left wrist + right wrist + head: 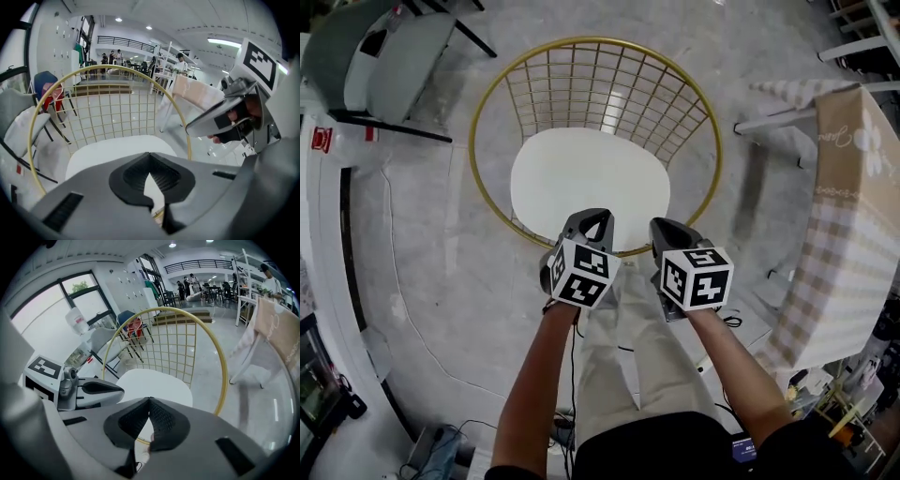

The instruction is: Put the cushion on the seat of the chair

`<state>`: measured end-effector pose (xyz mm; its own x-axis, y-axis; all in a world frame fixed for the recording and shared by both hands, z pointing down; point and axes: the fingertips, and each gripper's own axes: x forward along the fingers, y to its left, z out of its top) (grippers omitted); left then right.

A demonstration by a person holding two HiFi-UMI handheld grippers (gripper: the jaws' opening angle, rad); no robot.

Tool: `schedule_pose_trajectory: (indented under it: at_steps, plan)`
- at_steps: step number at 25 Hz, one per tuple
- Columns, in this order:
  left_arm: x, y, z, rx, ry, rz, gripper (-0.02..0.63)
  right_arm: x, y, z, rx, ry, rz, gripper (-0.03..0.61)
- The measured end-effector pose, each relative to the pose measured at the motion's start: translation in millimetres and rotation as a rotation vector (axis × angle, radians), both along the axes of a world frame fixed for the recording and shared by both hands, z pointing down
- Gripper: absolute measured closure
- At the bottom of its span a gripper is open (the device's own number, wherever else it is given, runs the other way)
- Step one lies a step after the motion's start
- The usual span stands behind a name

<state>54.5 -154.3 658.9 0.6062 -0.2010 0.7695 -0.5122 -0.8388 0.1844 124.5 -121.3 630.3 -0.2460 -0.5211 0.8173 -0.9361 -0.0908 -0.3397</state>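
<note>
Head view looks straight down on the gold wire chair (pixel 600 89), and the white cushion (pixel 586 178) already lies flat on its seat, filling the round frame from the mesh back to the front rim. Your left gripper (pixel 591 216) and your right gripper (pixel 667 225) hang side by side over the front edge of that seat. They are close together but not touching each other, and their tips point down and forward at the near edge of the cushion. Neither one touches the cushion; it sits below and just ahead of both.

Left gripper view shows your left gripper (pixel 150 154) with its jaws brought together at the tips and nothing between them. The cushion (pixel 108 150) shows beyond the jaws, inside the chair (pixel 112 108) hoop. Your right gripper (pixel 220 119) is alongside at that view's right.

Right gripper view shows the same on the other side. Your right gripper (pixel 149 400) has its jaws closed on each other and empty, the cushion (pixel 154 385) lies past them on the seat of the chair (pixel 183 348), and your left gripper (pixel 93 387) is at the view's left.

A table with a checked cloth (pixel 844 225) stands to the right of the chair, and a grey chair (pixel 384 47) stands well apart at the upper left.
</note>
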Motion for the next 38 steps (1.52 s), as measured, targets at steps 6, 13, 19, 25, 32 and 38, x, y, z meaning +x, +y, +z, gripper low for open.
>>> schedule_pose_trajectory:
  at_steps: [6, 13, 19, 25, 32, 38]
  plan:
    - [-27, 10, -53, 0.005, 0.067, -0.087, 0.609, -26, 5, -46, 0.043, -0.010, -0.065, 0.560]
    - [-52, 16, -103, 0.031, 0.117, -0.160, 0.609, -51, -4, -102, 0.132, -0.025, -0.088, 0.560]
    - [-71, 25, -144, 0.068, 0.149, -0.202, 0.609, -70, 10, -133, 0.169, -0.031, -0.115, 0.560]
    - [-81, 30, -189, 0.132, 0.192, -0.235, 0.609, -70, 8, -177, 0.262, 0.054, -0.170, 0.560]
    - [-89, 53, -235, 0.177, 0.251, -0.265, 0.609, -81, 20, -223, 0.340, 0.075, -0.169, 0.560]
    - [-96, 61, -269, 0.222, 0.291, -0.280, 0.609, -89, 28, -254, 0.400, 0.088, -0.190, 0.560]
